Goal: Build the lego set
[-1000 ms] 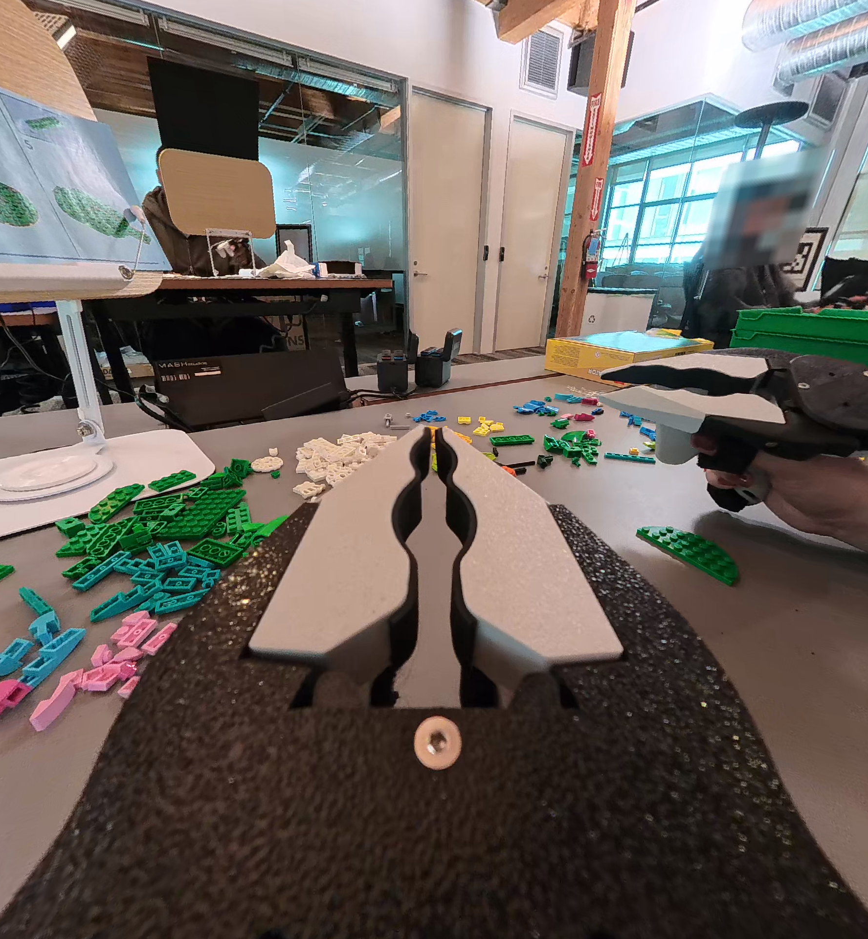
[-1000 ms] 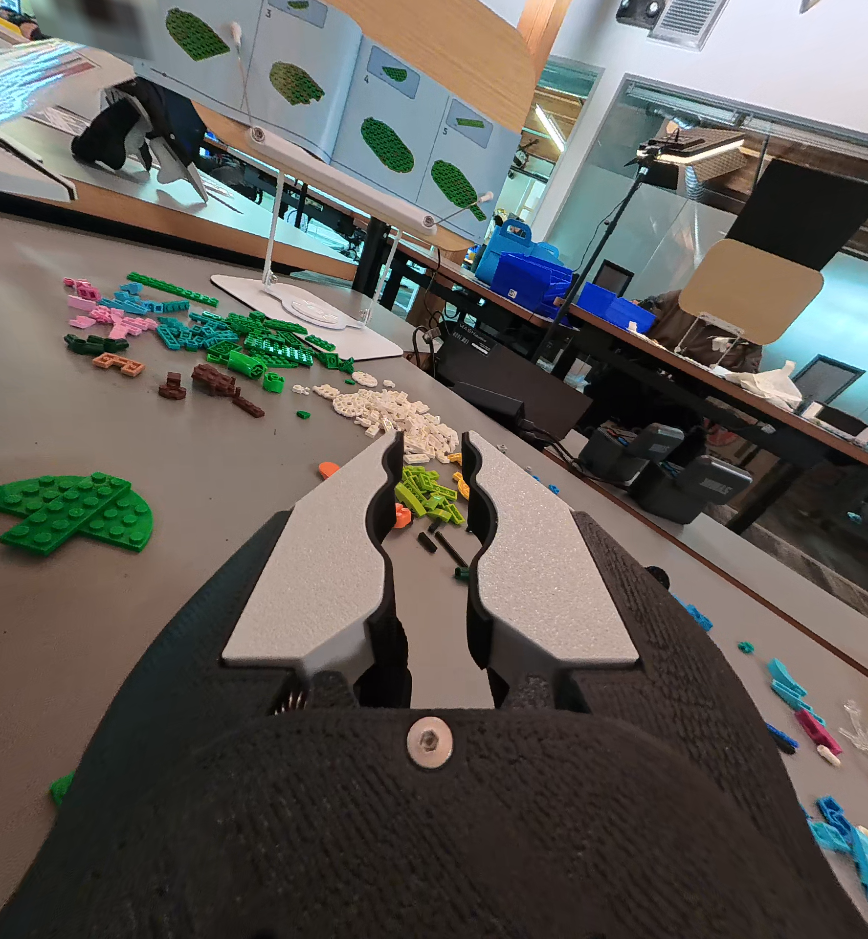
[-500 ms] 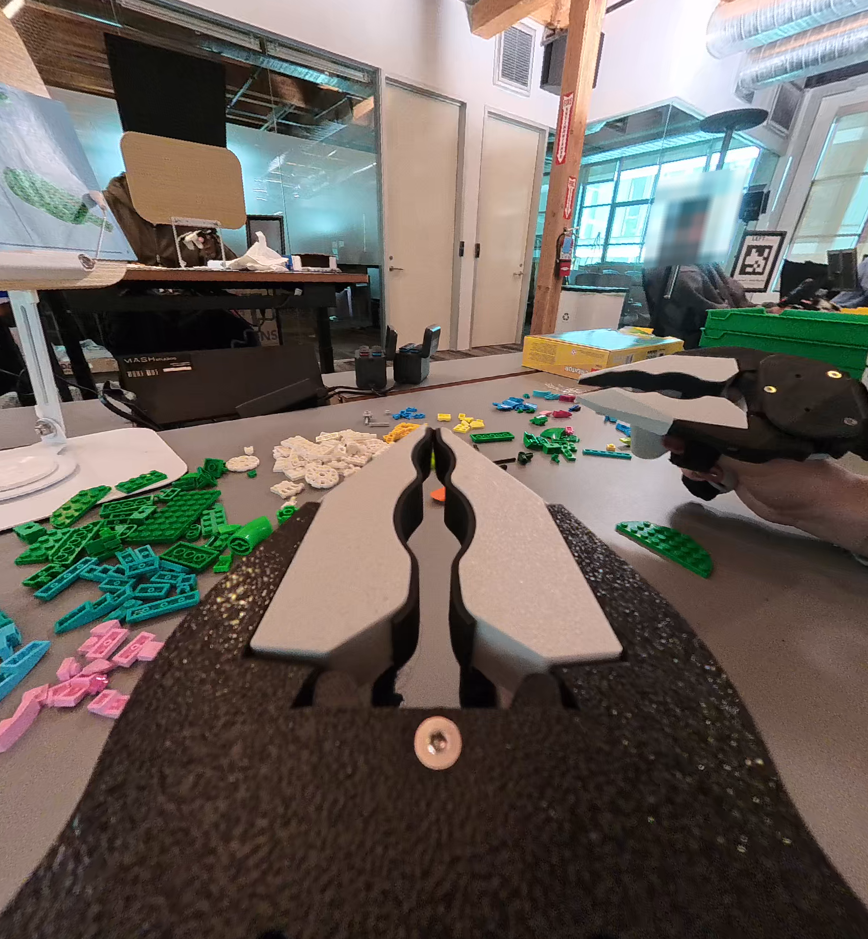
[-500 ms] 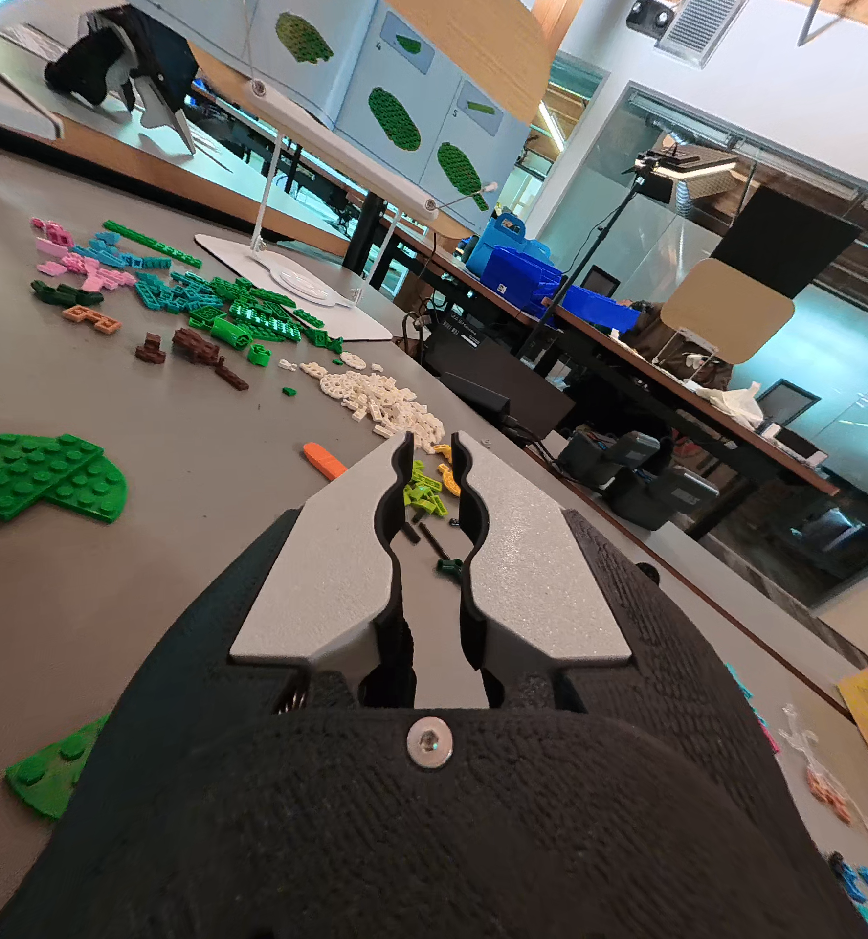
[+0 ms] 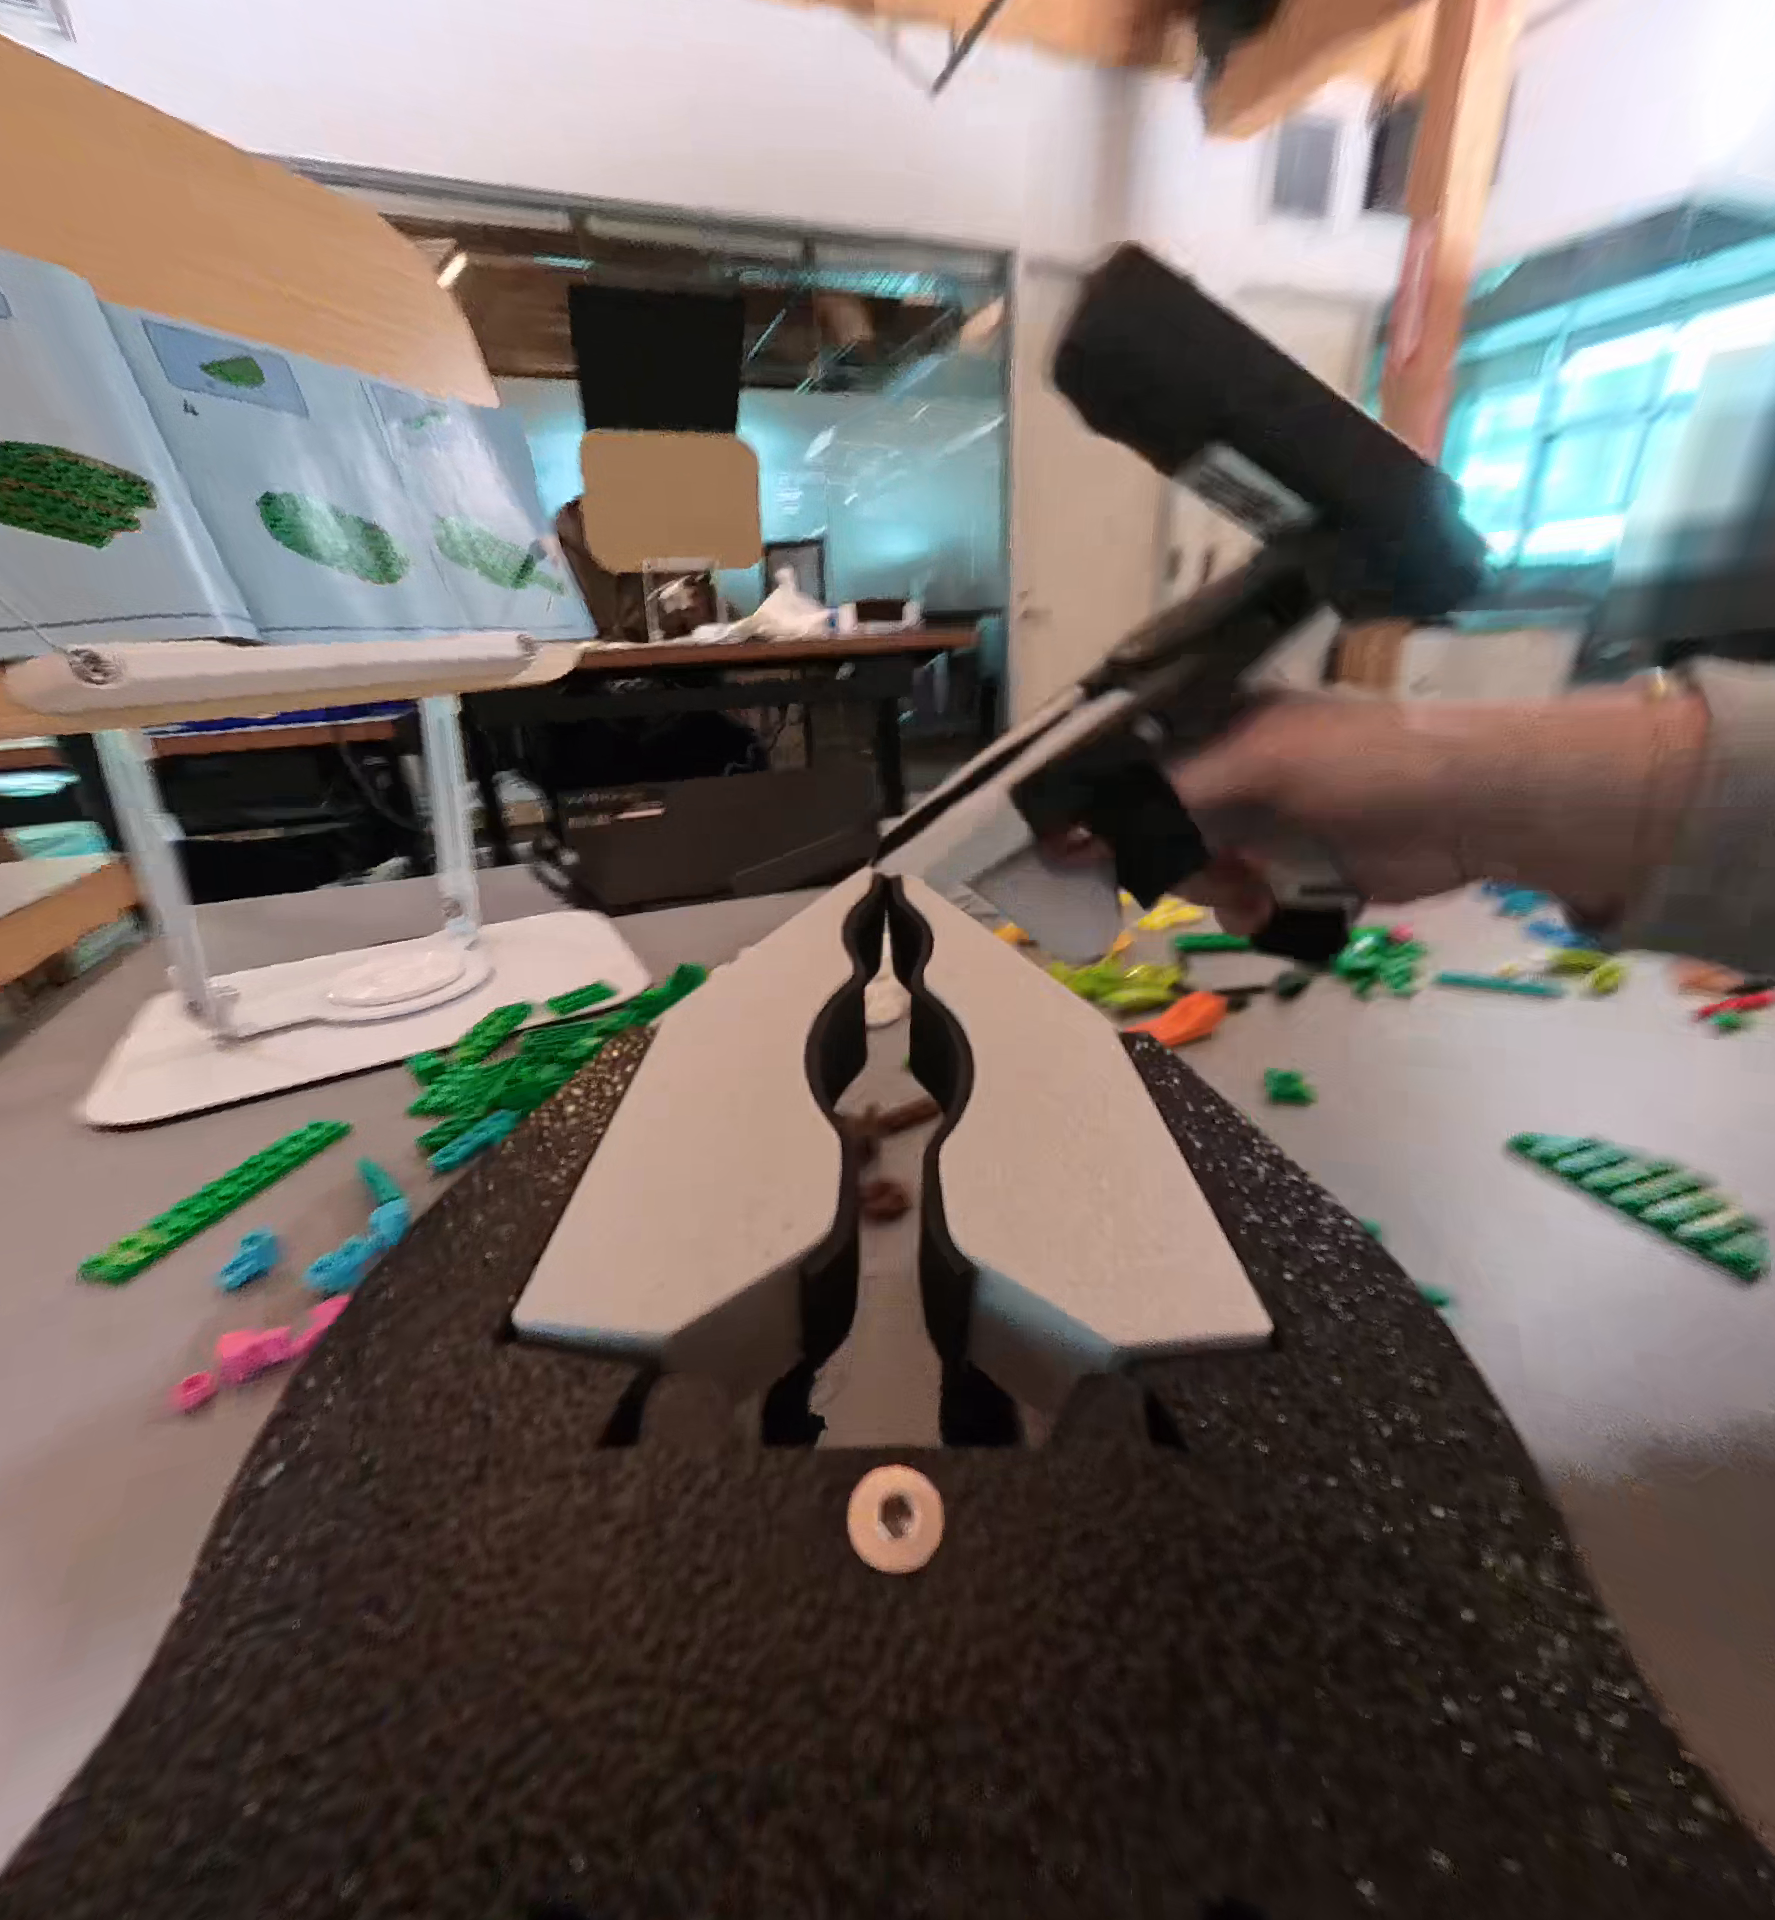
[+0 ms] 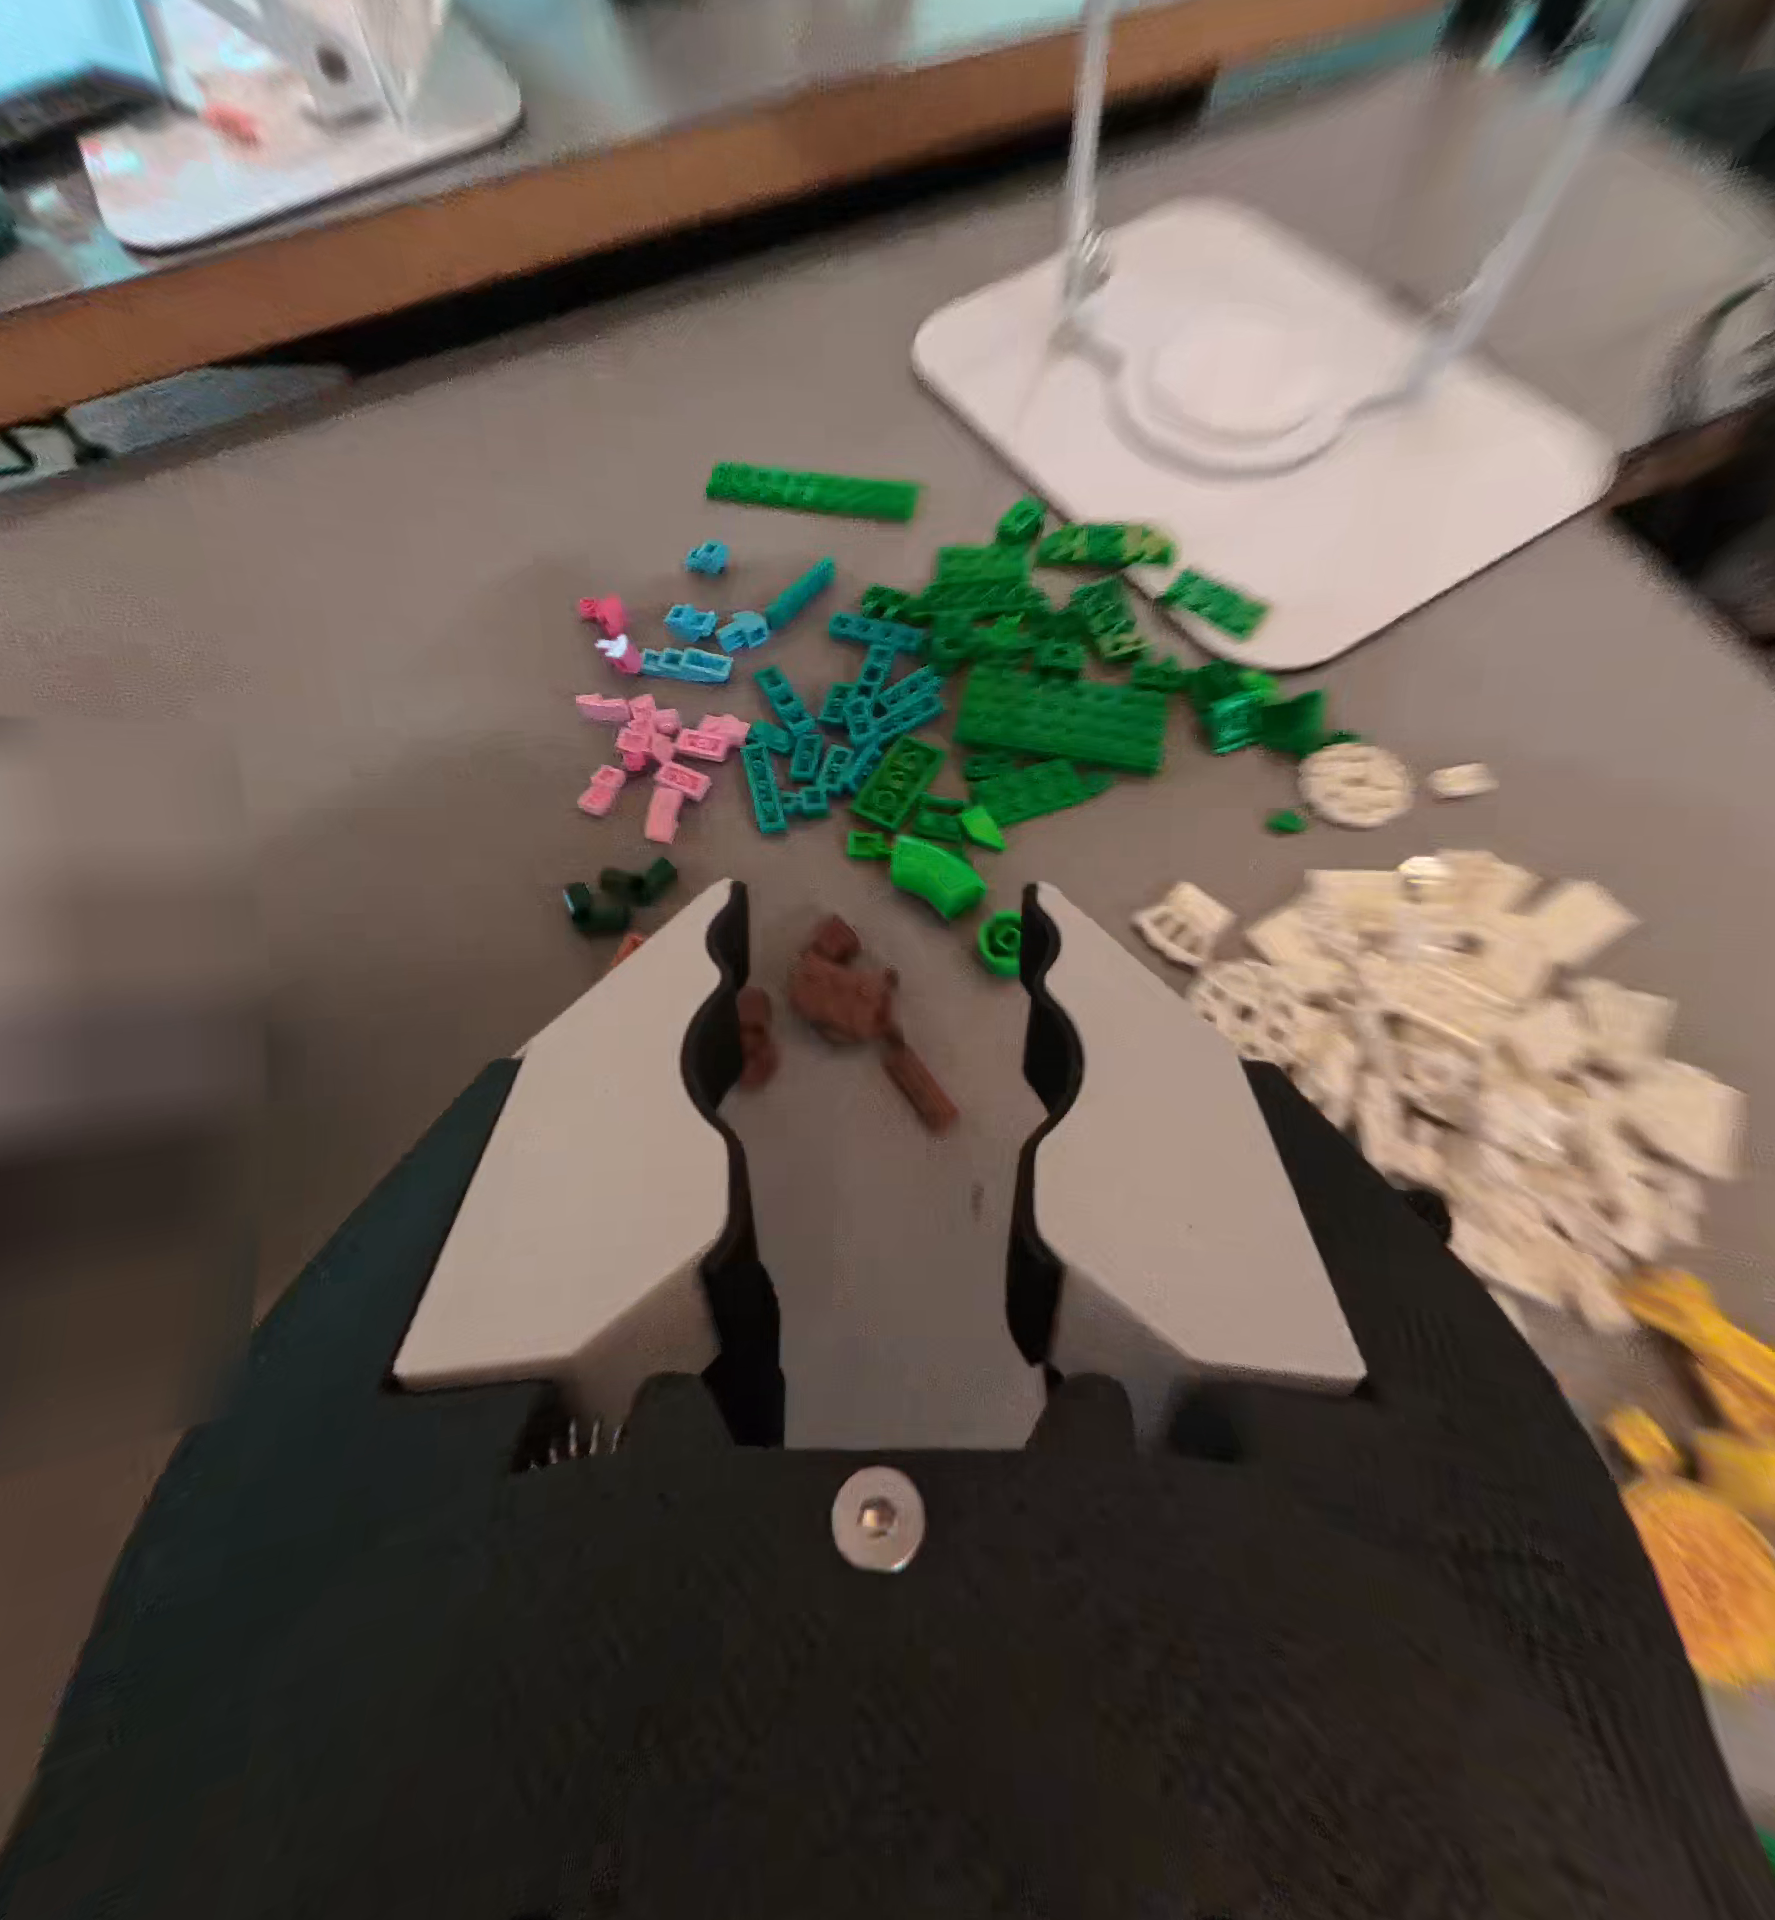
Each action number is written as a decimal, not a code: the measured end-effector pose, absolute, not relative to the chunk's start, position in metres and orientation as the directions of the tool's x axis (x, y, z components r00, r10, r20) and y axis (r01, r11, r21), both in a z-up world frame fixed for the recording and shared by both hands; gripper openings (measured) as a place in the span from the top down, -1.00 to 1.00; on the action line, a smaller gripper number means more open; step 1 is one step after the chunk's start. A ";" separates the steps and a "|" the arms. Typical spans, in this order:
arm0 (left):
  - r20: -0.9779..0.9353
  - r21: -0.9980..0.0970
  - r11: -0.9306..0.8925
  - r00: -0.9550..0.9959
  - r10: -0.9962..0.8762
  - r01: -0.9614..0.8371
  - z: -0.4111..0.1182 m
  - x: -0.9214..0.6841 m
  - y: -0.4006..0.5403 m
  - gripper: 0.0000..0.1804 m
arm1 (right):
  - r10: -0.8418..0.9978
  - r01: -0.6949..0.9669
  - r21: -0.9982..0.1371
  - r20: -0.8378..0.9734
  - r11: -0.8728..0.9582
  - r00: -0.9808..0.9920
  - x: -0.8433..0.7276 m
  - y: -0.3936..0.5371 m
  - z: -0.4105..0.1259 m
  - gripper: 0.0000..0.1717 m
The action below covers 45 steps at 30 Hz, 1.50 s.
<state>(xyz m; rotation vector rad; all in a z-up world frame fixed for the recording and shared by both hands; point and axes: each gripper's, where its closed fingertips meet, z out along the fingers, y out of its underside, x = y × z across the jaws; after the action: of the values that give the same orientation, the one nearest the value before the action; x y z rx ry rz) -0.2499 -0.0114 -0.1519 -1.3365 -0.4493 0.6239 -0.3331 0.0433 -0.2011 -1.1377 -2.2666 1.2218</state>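
Observation:
My left gripper (image 5: 885, 885) is shut with nothing between its tips and hovers low over the grey table (image 5: 1485, 1403). My right gripper (image 6: 883, 899) is open and tilted down at the table. Several small brown bricks (image 6: 847, 987) lie on the table between its fingers, and neither pad touches them. The same brown bricks (image 5: 883, 1127) show through the gap behind my left fingertips. In the left wrist view the right gripper (image 5: 987, 873), held by a hand (image 5: 1402, 790), points down just ahead of my left tips.
Piles of loose bricks lie ahead: green (image 6: 1059, 717), teal (image 6: 831, 717), pink (image 6: 654, 748), dark green (image 6: 618, 894), white (image 6: 1434, 1039), yellow (image 6: 1735, 1455). A white stand base (image 6: 1267, 447) carries an open booklet (image 5: 239, 520). A green rounded plate (image 5: 1641, 1200) lies to the right. From either gripper's tips it is about 25 centimeters to the green rounded plate (image 5: 1641, 1200).
My right gripper has opened wide and swung down and left over the brown bricks. My left gripper stayed shut and turned left toward the stand.

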 end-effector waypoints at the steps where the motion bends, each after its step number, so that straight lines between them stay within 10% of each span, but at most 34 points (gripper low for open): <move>1: -0.083 -0.980 0.079 0.733 0.675 -0.184 -0.152 -0.253 -0.016 1.00 | 0.767 0.563 -0.760 -0.137 0.324 -0.626 -0.345 0.034 -0.210 0.33; 13: -0.058 -0.971 0.134 0.738 0.672 -0.198 -0.144 -0.262 -0.033 1.00 | 0.876 0.838 -0.306 -0.025 0.452 -0.482 -0.438 0.027 -0.267 0.07; 21: -0.021 -0.974 0.158 0.755 0.655 -0.164 -0.146 -0.263 -0.032 1.00 | 0.873 0.854 -0.206 0.000 0.477 -0.488 -0.436 0.030 -0.278 0.11; 45: 0.060 -0.973 0.211 0.786 0.616 -0.092 -0.148 -0.267 -0.027 1.00 | 0.768 0.689 -0.374 0.116 0.621 -0.630 -0.320 0.073 -0.220 0.25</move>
<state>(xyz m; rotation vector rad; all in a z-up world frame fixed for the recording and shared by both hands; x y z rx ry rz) -0.2666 -0.0271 -0.1480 -1.2727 -0.4933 0.5201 -0.3196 0.0730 -0.2200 -1.1863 -2.5816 0.4319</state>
